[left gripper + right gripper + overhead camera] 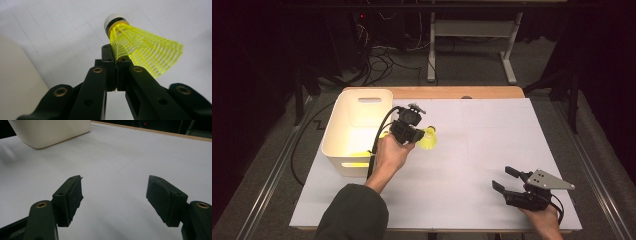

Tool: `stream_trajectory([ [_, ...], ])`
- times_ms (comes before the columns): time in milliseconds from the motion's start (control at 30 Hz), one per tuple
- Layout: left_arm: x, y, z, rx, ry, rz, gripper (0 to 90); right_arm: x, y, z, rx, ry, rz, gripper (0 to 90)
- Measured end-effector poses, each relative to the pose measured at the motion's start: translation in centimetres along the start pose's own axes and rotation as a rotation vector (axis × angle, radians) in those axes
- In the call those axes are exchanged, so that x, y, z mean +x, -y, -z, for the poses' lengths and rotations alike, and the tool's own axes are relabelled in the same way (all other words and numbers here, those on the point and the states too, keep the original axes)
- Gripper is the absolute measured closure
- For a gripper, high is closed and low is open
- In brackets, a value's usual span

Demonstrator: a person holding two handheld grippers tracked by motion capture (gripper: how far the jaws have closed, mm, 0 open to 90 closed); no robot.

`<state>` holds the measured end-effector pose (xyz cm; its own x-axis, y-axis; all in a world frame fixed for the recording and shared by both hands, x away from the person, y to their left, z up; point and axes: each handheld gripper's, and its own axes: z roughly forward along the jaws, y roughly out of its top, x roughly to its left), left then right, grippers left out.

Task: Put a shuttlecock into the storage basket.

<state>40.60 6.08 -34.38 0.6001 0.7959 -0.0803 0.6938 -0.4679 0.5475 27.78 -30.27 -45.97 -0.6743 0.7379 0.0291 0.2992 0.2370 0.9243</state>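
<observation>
Left gripper [416,134], left of centre in the high view, pinches just the skirt edge of the yellow shuttlecock [428,138] beside the white bin [343,120], and that thin mesh could slip free and drop short onto the table [492,140].

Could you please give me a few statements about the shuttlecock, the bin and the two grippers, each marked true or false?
1. The left gripper is shut on the rim of the yellow shuttlecock. True.
2. The right gripper holds a shuttlecock. False: its fingers stand open with nothing between them.
3. The white bin stands at the table's left side in the high view. True.
4. The shuttlecock's cork tip is black all over. False: it is white with a dark band.
5. The right gripper hangs over the bin. False: it is low over the table, at its near right.
</observation>
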Motion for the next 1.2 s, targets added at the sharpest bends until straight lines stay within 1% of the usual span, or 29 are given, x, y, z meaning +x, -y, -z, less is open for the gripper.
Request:
stream_trajectory([
  [133, 0.0, -0.3, 0.4, -0.006, -0.004, -0.001, 88.7, 0.0, 0.0, 0.0, -0.001, -0.003, 0.0, 29.7],
  [267, 0.4, -0.4, 0.6, -0.003, -0.003, 0.0, 88.7, -0.1, 0.0, 0.1, -0.006, -0.001, -0.002, 29.8],
  [667, 1.2, -0.7, 1.9, -0.022, -0.017, 0.007, 88.7, -0.4, 0.1, 0.5, -0.017, 0.008, -0.012, 29.7],
  [1200, 2.2, -0.8, 2.7, -0.026, -0.024, 0.021, 88.7, -0.5, 0.1, 0.5, -0.018, 0.006, -0.019, 29.7],
])
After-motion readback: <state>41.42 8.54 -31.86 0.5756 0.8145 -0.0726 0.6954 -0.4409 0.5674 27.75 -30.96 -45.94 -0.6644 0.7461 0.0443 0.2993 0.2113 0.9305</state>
